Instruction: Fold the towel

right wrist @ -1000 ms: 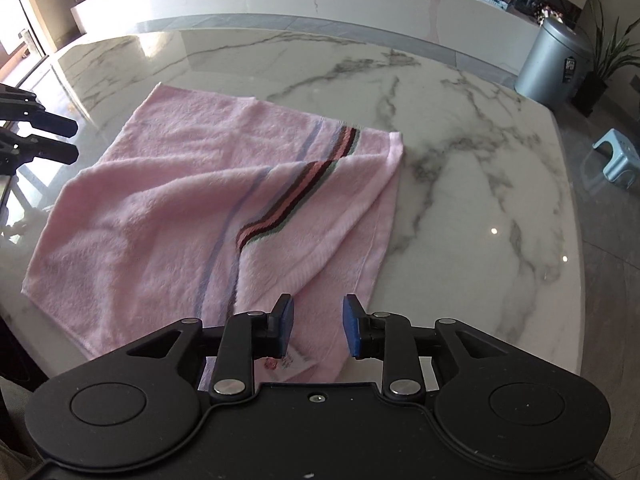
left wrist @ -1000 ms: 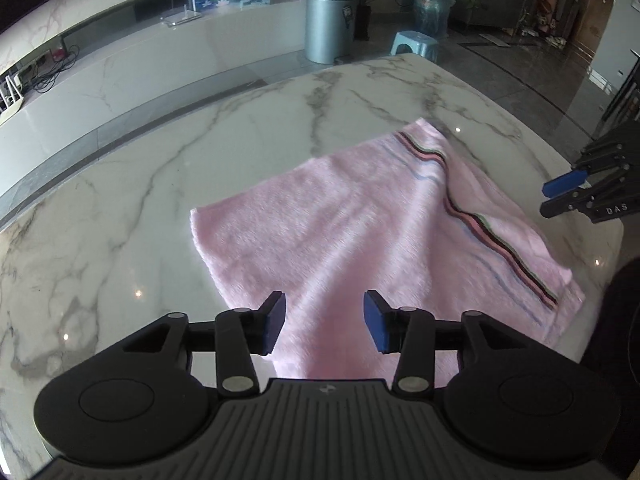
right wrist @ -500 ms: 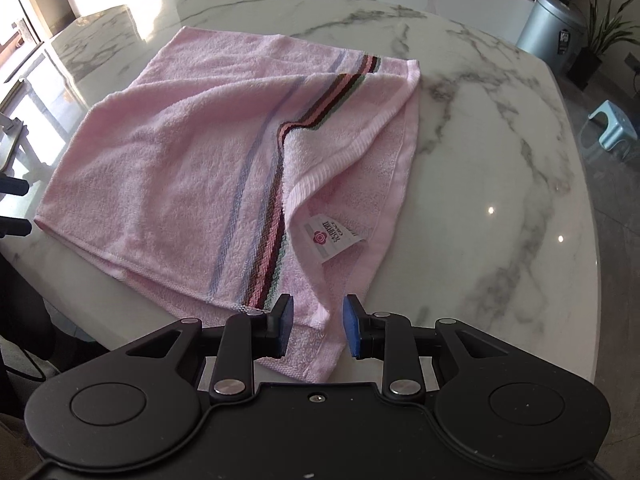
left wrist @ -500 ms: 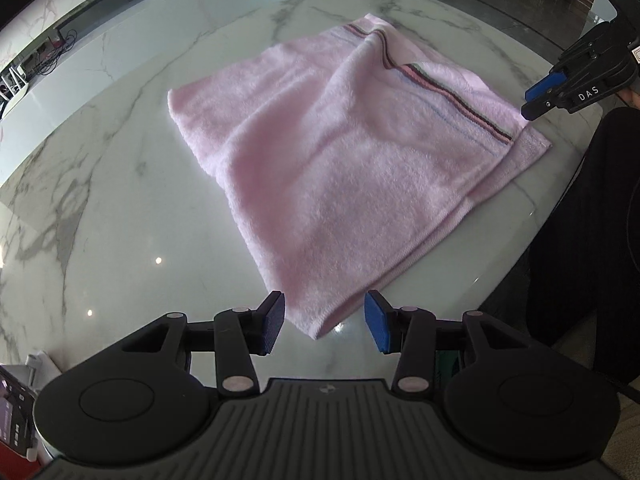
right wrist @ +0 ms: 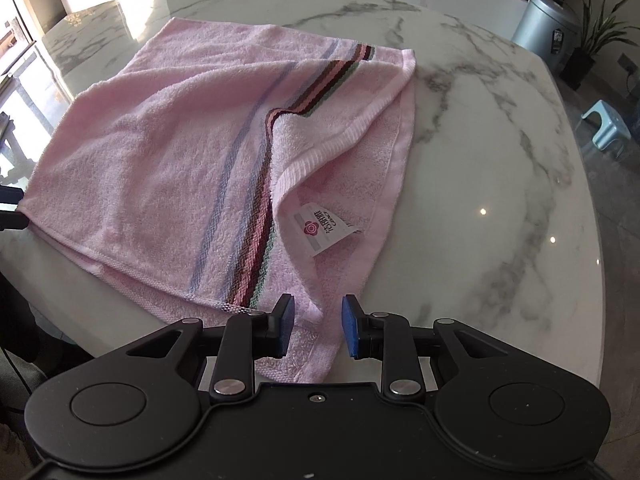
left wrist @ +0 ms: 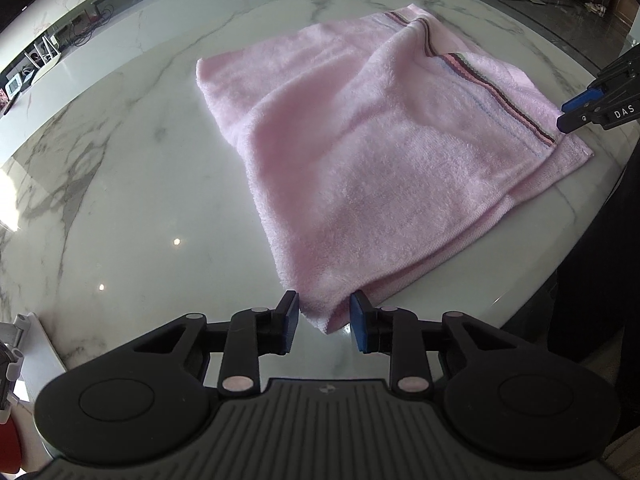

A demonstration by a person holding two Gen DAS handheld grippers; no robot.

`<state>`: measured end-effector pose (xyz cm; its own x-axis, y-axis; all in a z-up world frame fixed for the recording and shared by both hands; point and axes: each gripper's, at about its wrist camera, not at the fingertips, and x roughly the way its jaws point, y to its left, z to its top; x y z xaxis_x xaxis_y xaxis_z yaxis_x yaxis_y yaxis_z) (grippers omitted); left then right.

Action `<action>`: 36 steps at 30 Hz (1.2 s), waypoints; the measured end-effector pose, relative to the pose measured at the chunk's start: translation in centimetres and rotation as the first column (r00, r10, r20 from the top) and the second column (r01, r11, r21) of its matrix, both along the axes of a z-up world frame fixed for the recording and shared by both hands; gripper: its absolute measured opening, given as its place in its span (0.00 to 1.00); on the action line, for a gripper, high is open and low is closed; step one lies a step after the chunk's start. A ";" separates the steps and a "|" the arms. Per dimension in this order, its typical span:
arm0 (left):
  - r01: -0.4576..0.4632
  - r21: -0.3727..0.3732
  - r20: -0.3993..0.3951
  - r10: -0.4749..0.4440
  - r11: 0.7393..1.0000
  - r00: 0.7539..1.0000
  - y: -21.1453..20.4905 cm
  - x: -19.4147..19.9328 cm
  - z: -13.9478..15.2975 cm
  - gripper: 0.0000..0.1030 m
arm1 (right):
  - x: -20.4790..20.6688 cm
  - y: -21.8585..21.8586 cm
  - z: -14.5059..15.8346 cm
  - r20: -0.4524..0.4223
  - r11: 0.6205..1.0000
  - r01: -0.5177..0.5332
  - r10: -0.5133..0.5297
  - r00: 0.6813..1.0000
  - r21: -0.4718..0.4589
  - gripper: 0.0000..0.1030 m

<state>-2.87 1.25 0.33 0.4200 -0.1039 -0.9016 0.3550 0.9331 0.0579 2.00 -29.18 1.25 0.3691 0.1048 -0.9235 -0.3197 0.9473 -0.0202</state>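
While both sets of jaws are closing but not yet pinching, a towel (left wrist: 384,152) corner sits between each; the left gripper (left wrist: 324,322) or right gripper (right wrist: 316,330) might catch only one layer.

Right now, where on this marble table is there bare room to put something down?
Bare marble table lies wide beyond the pink towel on its label side, and again off its plain side. The near edge is crowded: the left tongs and right tongs are each closing around a towel corner.
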 end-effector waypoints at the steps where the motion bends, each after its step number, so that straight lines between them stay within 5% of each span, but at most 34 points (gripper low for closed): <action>1: -0.003 0.000 0.000 0.003 1.000 1.000 0.0 0.0 -0.1 0.15 | 0.1 0.0 -0.1 0.000 1.000 0.001 -0.001 1.000 -0.004 0.06; 17: -0.035 0.015 0.012 0.035 0.999 0.999 0.0 -0.3 0.0 0.11 | -3.8 0.1 5.4 0.033 1.000 -0.009 0.009 0.999 0.014 0.05; 27: -0.011 0.011 -0.007 0.011 1.000 1.000 -0.6 -0.5 -0.1 0.11 | -3.3 -1.7 0.2 -0.061 0.995 0.099 -0.099 0.993 -0.013 0.05; 36: -0.014 -0.012 -0.038 0.014 1.000 0.999 -0.8 -1.6 -0.1 0.11 | -2.8 -2.2 -0.1 -0.074 0.989 0.150 -0.149 0.986 0.011 0.05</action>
